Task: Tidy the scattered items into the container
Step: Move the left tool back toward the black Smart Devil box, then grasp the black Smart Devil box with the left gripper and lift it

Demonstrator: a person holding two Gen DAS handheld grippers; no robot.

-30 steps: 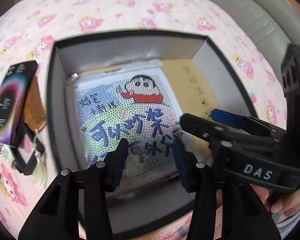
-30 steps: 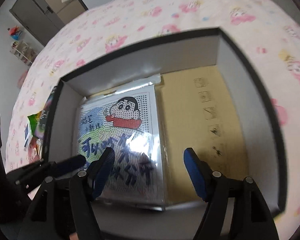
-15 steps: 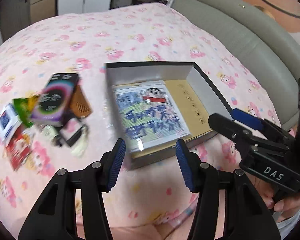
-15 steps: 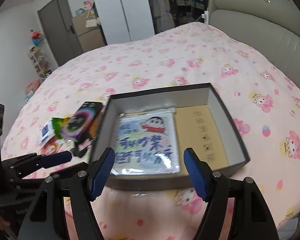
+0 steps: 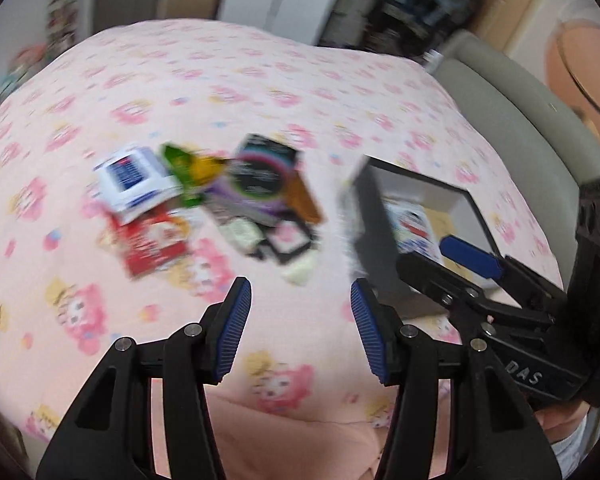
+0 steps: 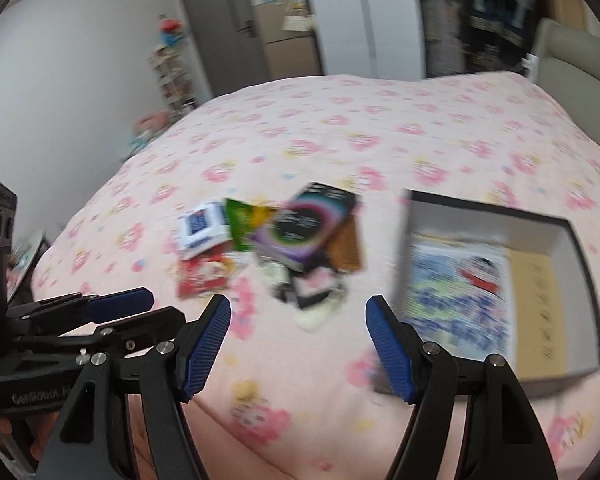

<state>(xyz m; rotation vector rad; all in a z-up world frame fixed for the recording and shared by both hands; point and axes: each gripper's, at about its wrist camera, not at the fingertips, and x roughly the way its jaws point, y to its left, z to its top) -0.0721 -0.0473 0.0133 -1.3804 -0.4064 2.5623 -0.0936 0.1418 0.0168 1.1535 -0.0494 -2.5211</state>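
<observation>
Both the left gripper (image 5: 300,320) and right gripper (image 6: 298,340) gape wide, empty, above the bedspread (image 6: 340,140); overlapped packets (image 6: 268,240) left of the open box (image 6: 580,280) risk a multi-item snag.

Both wrist cameras are looking forward and down over the bed (image 6: 340,128), well back from it. Both are sharing the scattered pile (image 5: 220,200) and open box (image 6: 500,280); each is catching the other hand-held gripper at its edge.

left gripper (image 5: 300,320): held open, empty | blurred items (image 5: 220,204): piled on pink bedspread (image 5: 260,92) | box (image 5: 428,220): seen at right
</observation>
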